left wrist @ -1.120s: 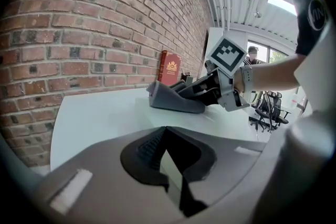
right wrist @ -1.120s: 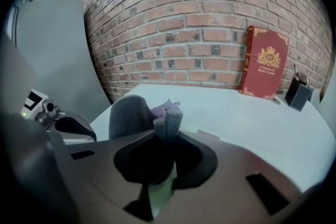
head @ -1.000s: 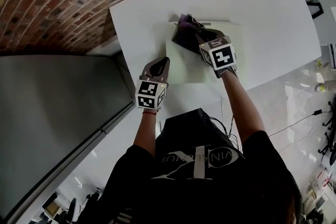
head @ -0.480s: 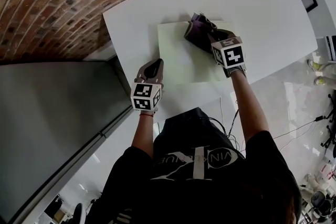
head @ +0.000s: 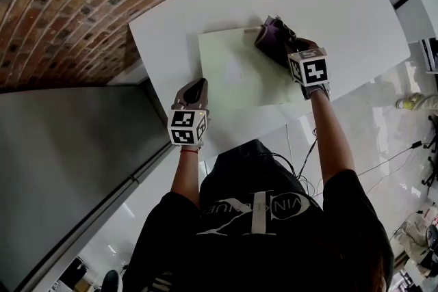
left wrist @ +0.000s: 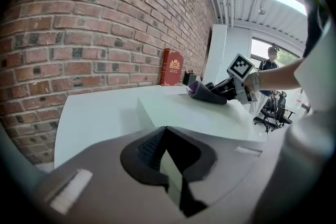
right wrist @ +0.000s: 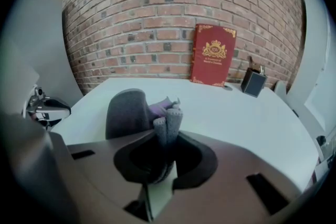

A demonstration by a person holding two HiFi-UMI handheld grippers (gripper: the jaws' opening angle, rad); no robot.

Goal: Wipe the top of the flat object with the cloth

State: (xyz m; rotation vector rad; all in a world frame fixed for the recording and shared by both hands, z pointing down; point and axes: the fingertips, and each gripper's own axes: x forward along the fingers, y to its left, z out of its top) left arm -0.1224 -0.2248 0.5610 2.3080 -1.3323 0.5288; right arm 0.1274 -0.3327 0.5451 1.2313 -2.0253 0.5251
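Pinching the bunched cloth between closed jaws, the right tool presses it onto the flat object beneath for wiping; the left tool, shut and empty, hovers clear of that surface, just ahead of it

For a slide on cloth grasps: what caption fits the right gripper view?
Right gripper shut on a bunched grey cloth over a white table, a red book leaning against the brick wall.
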